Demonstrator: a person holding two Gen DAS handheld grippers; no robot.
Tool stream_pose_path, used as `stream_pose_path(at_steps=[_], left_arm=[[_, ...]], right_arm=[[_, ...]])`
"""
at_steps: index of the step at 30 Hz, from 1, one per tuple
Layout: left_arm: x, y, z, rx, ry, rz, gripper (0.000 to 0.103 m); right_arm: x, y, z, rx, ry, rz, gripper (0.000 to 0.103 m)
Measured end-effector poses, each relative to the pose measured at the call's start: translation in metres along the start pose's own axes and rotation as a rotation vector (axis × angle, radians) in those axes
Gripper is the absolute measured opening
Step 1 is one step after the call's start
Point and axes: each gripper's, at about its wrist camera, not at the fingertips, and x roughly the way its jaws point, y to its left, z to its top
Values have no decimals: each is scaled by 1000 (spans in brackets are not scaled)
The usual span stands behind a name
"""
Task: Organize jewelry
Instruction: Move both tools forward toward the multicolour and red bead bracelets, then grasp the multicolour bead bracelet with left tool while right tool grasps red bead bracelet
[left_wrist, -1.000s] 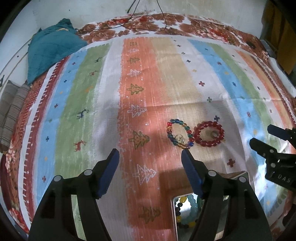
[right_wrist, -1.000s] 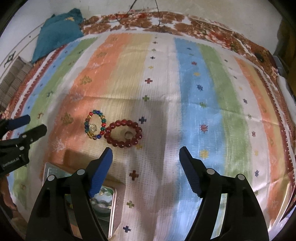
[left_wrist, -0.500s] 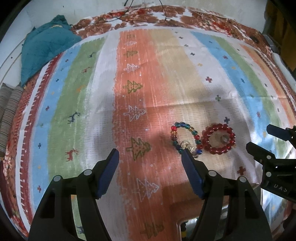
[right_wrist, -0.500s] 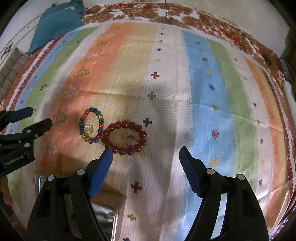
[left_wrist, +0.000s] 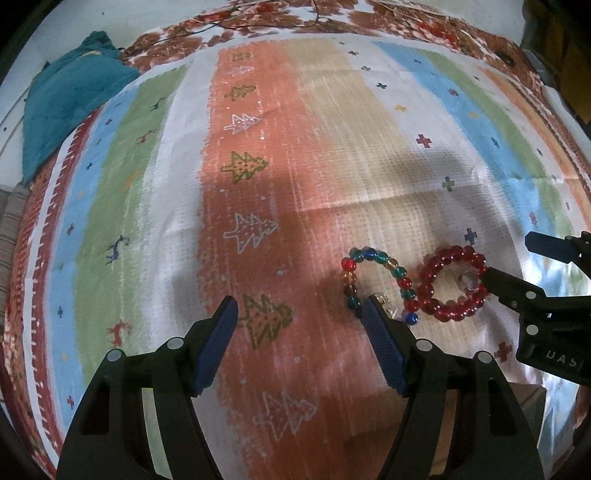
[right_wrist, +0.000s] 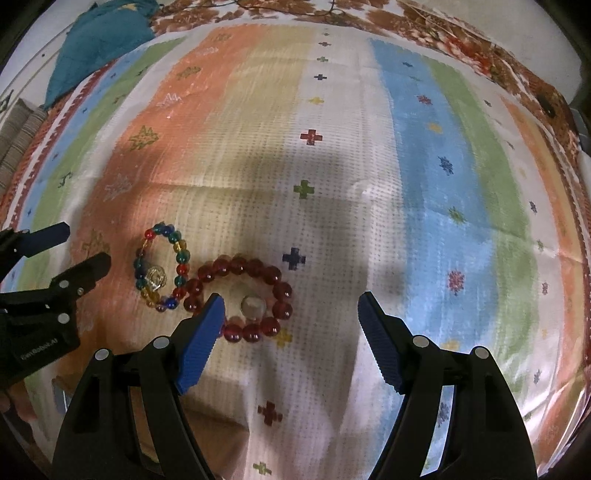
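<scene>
While both tongs hang released above two bead bracelets (right_wrist: 236, 299), the right tongs' (left_wrist: 509, 266) housing reads "DAS".

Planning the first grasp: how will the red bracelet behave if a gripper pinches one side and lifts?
The red bracelet is a loop of separate round beads, so it will probably sag rather than hold its circle. The glossy beads may slip or roll between the fingers. The small ring lying inside the loop would likely stay behind.

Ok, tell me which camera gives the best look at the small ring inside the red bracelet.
Right wrist view: the ring lies unobstructed, centred in the red bracelet. In the left wrist view it is blurred, beside the right tool's finger.
</scene>
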Motion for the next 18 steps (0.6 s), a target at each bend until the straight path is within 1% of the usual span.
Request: stream_pose_path(at_steps=[4, 10, 18], left_arm=[[8, 0, 4, 12, 2, -5, 69], [17, 2, 11, 0, 12, -50, 69], [35, -4, 16, 34, 34, -50, 68]], right_arm=[[11, 1, 4, -1, 17, 4, 75], [25, 2, 10, -7, 38, 4, 75], [32, 1, 15, -6, 38, 11, 75]])
